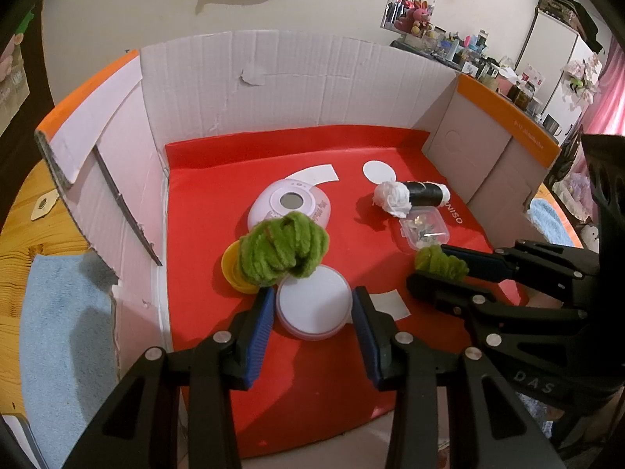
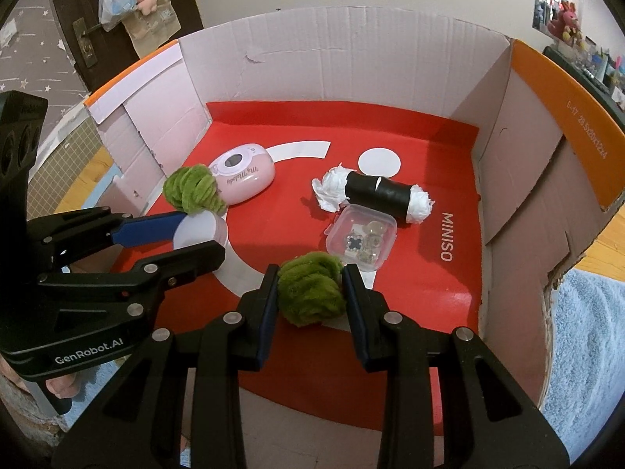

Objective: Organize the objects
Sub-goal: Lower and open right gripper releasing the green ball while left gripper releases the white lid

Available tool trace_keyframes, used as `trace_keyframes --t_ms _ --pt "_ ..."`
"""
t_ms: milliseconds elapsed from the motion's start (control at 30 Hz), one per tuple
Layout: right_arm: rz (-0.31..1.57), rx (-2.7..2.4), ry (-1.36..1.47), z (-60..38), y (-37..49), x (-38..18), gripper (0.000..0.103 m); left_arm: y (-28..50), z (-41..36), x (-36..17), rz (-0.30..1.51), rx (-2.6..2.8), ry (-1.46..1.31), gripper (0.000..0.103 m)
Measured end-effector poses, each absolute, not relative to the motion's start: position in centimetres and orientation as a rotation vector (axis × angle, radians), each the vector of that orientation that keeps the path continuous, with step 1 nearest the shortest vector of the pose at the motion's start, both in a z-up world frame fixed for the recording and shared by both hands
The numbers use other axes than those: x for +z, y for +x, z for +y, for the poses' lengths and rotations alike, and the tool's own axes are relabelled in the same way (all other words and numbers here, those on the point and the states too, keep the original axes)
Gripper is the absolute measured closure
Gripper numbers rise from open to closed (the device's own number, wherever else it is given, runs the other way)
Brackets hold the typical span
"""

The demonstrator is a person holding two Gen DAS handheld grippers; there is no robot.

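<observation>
My right gripper (image 2: pixel 310 277) is shut on a small green yarn ball (image 2: pixel 311 293), low over the red mat; it shows in the left wrist view (image 1: pixel 440 260) too. My left gripper (image 1: pixel 312 299) is open, its fingers either side of a round white-lidded jar (image 1: pixel 312 305) without pressing it; the jar also shows in the right wrist view (image 2: pixel 201 230). A larger green yarn ball (image 1: pixel 282 248) lies on a yellow lid (image 1: pixel 230 265) behind the jar.
A pink round device (image 1: pixel 291 205), a black roll stuffed with white paper (image 2: pixel 377 191) and a clear plastic box of small parts (image 2: pixel 361 240) lie on the red mat (image 1: pixel 312 383). Cardboard walls (image 1: pixel 273 86) enclose it at the back and sides.
</observation>
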State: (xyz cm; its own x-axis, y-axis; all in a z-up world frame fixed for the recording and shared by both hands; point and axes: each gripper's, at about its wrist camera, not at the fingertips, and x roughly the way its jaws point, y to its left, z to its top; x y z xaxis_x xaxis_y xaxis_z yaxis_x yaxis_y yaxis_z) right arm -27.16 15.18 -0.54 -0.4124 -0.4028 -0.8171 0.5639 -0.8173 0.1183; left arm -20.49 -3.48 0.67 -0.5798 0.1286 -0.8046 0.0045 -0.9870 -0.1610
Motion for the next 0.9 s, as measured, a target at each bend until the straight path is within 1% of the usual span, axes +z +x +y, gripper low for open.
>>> trace_keyframes --t_ms 633,700,733,767,900 --pt "0.237 -2.224 1.225 15.1 -26.67 -0.43 0.071 -20.4 -3.43 0.69 -0.22 2.726 -1.404 0.06" --pt "0.238 -2.225 1.225 15.09 -26.67 -0.43 0.065 -20.4 -3.42 0.64 -0.217 2.727 -1.404 0.06" --pt "0.237 -2.225 1.223 15.09 -26.68 -0.42 0.054 -20.4 -3.41 0.6 -0.216 2.728 -1.404 0.06" --pt "0.237 -2.226 1.221 15.09 -26.68 -0.41 0.05 -20.4 -3.4 0.59 -0.215 2.729 -1.404 0.06" --pt "0.245 -2.229 1.214 15.1 -26.63 -0.49 0.05 -20.36 -3.43 0.56 -0.212 2.732 -1.405 0.06"
